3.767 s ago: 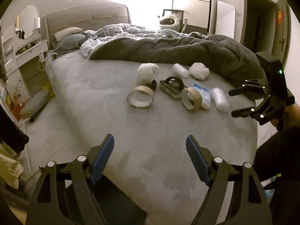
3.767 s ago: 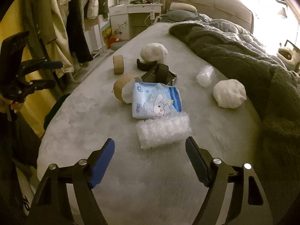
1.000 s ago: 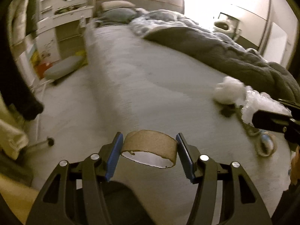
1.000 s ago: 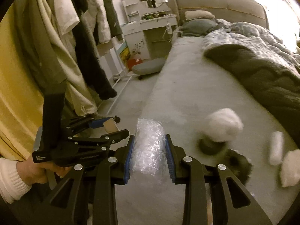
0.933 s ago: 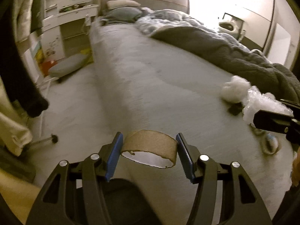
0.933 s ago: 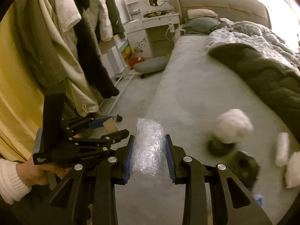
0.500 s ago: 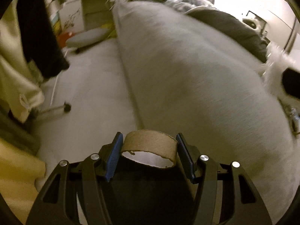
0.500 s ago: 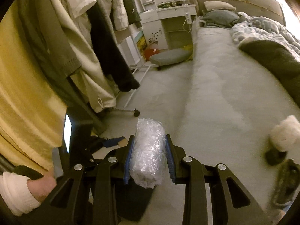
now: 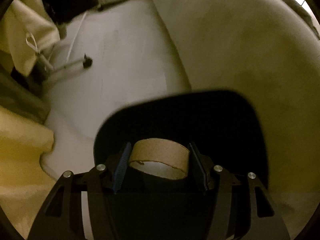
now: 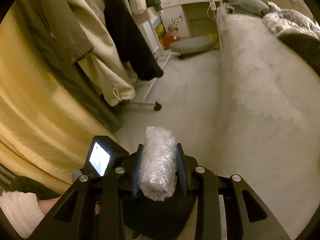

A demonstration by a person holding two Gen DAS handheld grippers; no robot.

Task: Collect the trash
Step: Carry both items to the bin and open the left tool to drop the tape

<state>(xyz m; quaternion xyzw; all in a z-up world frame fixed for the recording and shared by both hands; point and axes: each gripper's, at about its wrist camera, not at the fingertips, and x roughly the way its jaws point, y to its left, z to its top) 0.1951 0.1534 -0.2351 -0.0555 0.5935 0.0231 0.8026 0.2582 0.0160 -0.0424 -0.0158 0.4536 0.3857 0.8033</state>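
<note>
Hanging over on the left are some clothes [image 10: 104,46], a cream garment and a dark one, with a yellowish curtain [image 10: 30,104] beside them and a wheeled rack foot [image 10: 158,106] on the pale floor [image 10: 186,92]. Left gripper [image 9: 159,161] points steeply down and has its blue pads clamped on the outside of a cardboard tape core [image 9: 160,156], so the ring sits squeezed between the two fingers right above the dark opening of a black bin [image 9: 220,120] on the floor by the bed [image 9: 250,50]. From the right wrist view you can see the back of the left gripper with its little lit screen [image 10: 100,159], plus a hand [image 10: 48,202] in a white sleeve holding it. Right gripper [image 10: 159,166] is clenched tight on a roll of bubble wrap [image 10: 158,160], which stands up between the pads, also over that black bin, next to the bed edge. Further back there's a white dresser [image 10: 190,4] and a grey cushion [image 10: 192,44] on the floor
</note>
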